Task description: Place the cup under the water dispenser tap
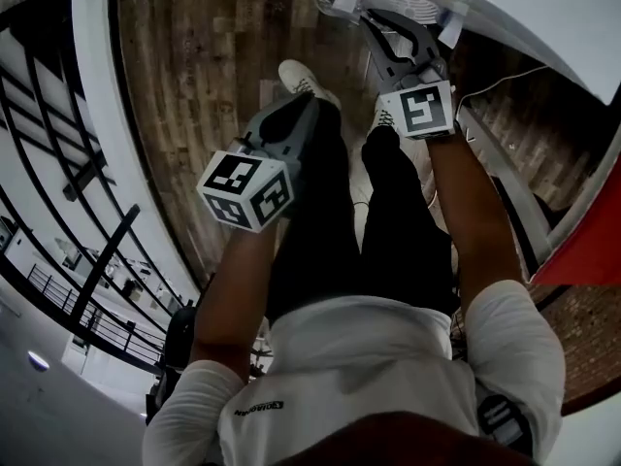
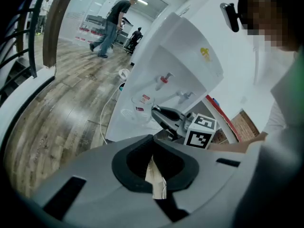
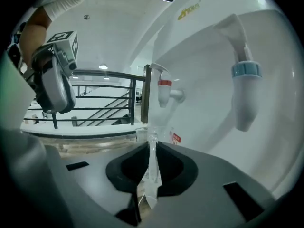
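Observation:
A clear cup [image 2: 141, 106] with a red label hangs in front of the white water dispenser [image 2: 190, 56], just above its drip grille. My right gripper [image 2: 155, 112] is shut on the cup's wall. In the right gripper view the glass wall [image 3: 152, 161] stands pinched between the pads, and the cup sits low and a little left of the red tap [image 3: 164, 87]. The blue tap [image 3: 246, 91] is further right. In the head view the right gripper [image 1: 367, 15] reaches up to the dispenser [image 1: 543, 17]. My left gripper [image 1: 310, 101] hangs apart at the left, shut and empty.
A white cable [image 2: 105, 115] lies on the wooden floor [image 2: 57, 108] beside the dispenser. A dark railing [image 2: 19, 46] runs along the left. Two people [image 2: 111, 25] are walking far off. The wearer's legs and shoes [image 1: 301, 76] stand below the grippers.

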`<action>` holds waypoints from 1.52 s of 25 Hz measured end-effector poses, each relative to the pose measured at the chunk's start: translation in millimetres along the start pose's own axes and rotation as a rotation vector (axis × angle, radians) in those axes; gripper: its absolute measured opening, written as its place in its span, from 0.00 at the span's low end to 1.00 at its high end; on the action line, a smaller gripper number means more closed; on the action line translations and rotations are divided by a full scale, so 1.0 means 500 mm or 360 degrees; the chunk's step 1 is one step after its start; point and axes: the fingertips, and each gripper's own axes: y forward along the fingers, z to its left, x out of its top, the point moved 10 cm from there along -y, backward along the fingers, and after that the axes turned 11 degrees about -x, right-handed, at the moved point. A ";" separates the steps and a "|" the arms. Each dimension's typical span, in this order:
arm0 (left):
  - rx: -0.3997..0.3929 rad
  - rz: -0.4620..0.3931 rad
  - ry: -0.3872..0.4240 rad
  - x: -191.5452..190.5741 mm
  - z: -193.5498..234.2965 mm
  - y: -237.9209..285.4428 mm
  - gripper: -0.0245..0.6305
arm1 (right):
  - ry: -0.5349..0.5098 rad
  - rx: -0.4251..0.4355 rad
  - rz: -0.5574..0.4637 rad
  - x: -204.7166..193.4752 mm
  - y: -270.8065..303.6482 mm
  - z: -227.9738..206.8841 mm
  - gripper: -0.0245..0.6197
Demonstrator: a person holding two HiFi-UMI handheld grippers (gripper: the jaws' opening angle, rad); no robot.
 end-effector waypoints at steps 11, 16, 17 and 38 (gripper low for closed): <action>0.0010 -0.0006 0.0005 -0.006 0.003 0.009 0.03 | -0.0058 -0.0066 0.0003 -0.060 0.025 0.011 0.11; 0.0000 -0.0024 0.0005 0.006 0.007 0.014 0.03 | -0.0035 -0.0130 0.0045 -0.068 0.014 0.006 0.11; -0.0004 -0.0025 0.0003 0.008 0.007 0.015 0.03 | 0.0015 -0.0163 0.0089 -0.073 0.010 0.007 0.11; -0.0007 -0.0050 -0.0036 0.019 0.016 0.021 0.03 | 0.0049 -0.0161 0.0279 -0.094 0.059 0.019 0.11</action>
